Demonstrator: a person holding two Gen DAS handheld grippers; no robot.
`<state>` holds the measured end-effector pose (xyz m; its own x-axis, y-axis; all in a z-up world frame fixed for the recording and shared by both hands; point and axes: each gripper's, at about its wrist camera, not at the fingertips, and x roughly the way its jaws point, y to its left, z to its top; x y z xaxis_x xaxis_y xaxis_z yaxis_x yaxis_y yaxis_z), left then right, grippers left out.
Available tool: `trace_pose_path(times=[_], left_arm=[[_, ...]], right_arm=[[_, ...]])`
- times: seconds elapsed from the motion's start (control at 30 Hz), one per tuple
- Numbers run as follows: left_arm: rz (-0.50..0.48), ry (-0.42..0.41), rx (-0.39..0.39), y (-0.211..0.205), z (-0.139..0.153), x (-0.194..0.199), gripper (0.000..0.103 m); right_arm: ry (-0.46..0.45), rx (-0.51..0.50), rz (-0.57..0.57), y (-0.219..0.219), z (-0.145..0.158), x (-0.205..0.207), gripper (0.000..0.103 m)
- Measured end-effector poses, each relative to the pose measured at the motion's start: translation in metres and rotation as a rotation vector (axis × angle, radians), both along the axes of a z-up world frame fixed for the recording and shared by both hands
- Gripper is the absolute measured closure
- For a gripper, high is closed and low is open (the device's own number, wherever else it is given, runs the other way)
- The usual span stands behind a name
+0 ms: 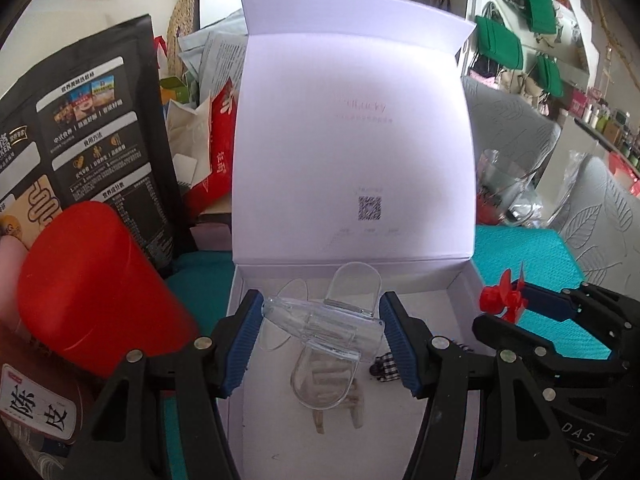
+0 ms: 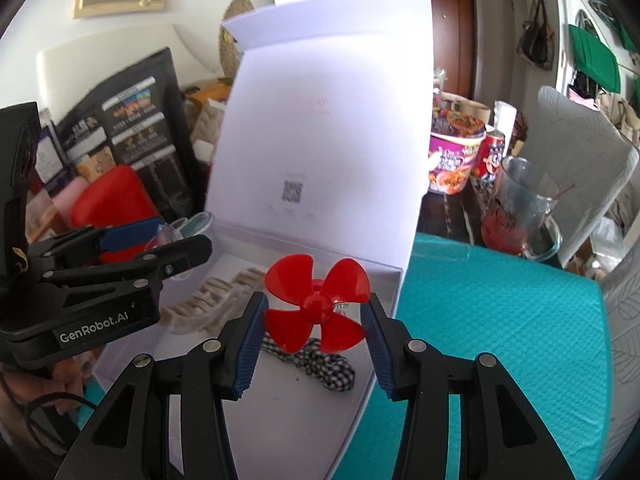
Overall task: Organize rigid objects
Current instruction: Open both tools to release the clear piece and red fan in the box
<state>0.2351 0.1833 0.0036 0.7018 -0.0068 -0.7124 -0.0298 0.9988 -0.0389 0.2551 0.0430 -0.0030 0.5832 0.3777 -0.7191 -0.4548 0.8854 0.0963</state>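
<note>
Closest to me, the left gripper [image 1: 320,320] has its blue pads pressed on either end of a clear plastic case [image 1: 320,324], a see-through piece with rounded flaps hanging above and below the grip, carried over the open tray of the white box [image 1: 460,284]. Beside it, the right gripper [image 2: 316,316] is clamped on a small red propeller [image 2: 318,304], its pads touching the blade edges, and that too hangs over the box near the right wall. The propeller worries me more: it seems to be held only by thin blade rims, so a slight twist could let it spin or pop out, and it sits close enough to the wall that it could land on the teal cloth [image 2: 500,340] instead. The clear case is smooth and hard to see against the white floor, so it could slip or be set down on top of what already lies there. The two tools are also near each other and could knock. Inside the tray I can make out some pale wooden pieces [image 2: 224,292], a black-and-white checked cord [image 2: 320,364] and a small clear oval disc [image 1: 294,292]. Behind stands the raised lid [image 1: 352,140], upright with a printed code square; a bump could tip it shut. Left of the box sits a red canister [image 1: 96,288], closed as far as I can tell.
</note>
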Motion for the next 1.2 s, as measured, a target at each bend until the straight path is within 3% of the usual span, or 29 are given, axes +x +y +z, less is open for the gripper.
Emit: trace_pose_path(times=[0.2,0.43,0.93,1.03,1.2], left_arm=[[-0.003,0.043,0.022,-0.002,-0.013,0.006,0.043],[0.007,0.093,-0.005,0.003,-0.025,0.013,0.043],[0.013,0.085,0.035,-0.006,-0.025,0.011,0.043],[0.023,0.098,0.041,-0.007,-0.024,0.012,0.043],[0.029,0.118,0.029,-0.008,-0.023,0.013,0.043]], right_arm=[[0.022,-0.039,0.002,0.006,-0.016,0.005,0.056],[0.076,-0.018,0.009,0.009,-0.03,0.011,0.056],[0.074,-0.039,-0.004,0.009,-0.031,0.013,0.055],[0.071,-0.04,-0.013,0.008,-0.029,0.013,0.038],[0.07,-0.048,-0.028,0.005,-0.026,0.012,0.037]])
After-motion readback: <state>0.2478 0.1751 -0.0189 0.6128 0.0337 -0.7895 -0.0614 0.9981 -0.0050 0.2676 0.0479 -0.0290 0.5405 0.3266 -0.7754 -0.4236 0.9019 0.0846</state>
